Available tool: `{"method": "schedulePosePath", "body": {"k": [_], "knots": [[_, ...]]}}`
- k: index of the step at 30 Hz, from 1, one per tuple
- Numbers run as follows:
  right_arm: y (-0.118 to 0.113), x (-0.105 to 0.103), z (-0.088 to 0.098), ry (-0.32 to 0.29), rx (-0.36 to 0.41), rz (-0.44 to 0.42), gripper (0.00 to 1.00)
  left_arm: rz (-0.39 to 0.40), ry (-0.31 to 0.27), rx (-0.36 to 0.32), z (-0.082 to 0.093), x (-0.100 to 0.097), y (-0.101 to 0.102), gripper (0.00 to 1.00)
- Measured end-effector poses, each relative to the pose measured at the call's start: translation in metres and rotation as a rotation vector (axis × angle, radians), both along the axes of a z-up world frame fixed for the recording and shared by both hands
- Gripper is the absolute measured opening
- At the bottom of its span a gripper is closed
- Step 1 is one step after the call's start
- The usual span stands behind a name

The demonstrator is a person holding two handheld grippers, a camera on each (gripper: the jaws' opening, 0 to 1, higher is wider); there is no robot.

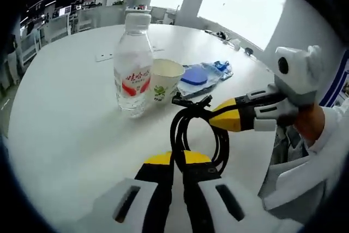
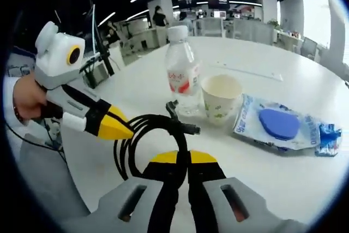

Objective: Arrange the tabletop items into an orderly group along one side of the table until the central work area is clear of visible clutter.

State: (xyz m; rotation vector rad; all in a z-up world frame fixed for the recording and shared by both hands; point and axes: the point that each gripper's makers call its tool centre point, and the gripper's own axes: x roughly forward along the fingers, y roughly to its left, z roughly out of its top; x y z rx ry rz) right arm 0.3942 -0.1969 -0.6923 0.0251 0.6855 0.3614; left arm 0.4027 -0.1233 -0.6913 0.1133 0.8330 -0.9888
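Observation:
A coiled black cable [image 1: 175,129] [image 2: 152,119] hangs just above the white table [image 1: 65,113], held by both grippers. My left gripper [image 1: 177,159] is shut on the coil's near side. My right gripper [image 2: 182,157] is shut on the opposite side of the coil. Each gripper enters the other's view: the right gripper [image 1: 218,119] from the right, the left gripper [image 2: 121,129] from the left. Beyond the cable stand a clear water bottle with a red label [image 1: 133,69] [image 2: 182,77] and a paper cup [image 1: 165,80] [image 2: 221,96], close together. Beside the cup lies a clear packet with a blue pad [image 1: 204,76] [image 2: 281,125].
A flat white strip [image 1: 106,57] [image 2: 256,72] lies farther out on the table. A person's white sleeve [image 1: 305,167] and hand [image 2: 24,99] hold the grippers at the table edge. Office desks and chairs stand beyond the table.

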Motion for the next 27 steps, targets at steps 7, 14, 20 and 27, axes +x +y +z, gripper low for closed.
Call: {"method": "schedulePosePath", "body": {"k": [7, 14, 20, 27], "knots": [[-0.022, -0.006, 0.025, -0.04, 0.012, -0.033, 0.01, -0.033, -0.029, -0.027, 0.027, -0.005, -0.022, 0.02], [-0.054, -0.016, 0.049, -0.066, 0.02, -0.068, 0.02, -0.083, -0.054, -0.058, 0.048, -0.013, -0.055, 0.02], [-0.091, -0.027, 0.062, -0.087, 0.014, -0.111, 0.01, -0.136, -0.081, -0.079, 0.065, -0.023, -0.092, 0.02], [-0.132, -0.038, 0.07, -0.103, 0.014, -0.156, 0.01, -0.198, -0.094, -0.085, 0.074, -0.031, -0.134, 0.02]]}}
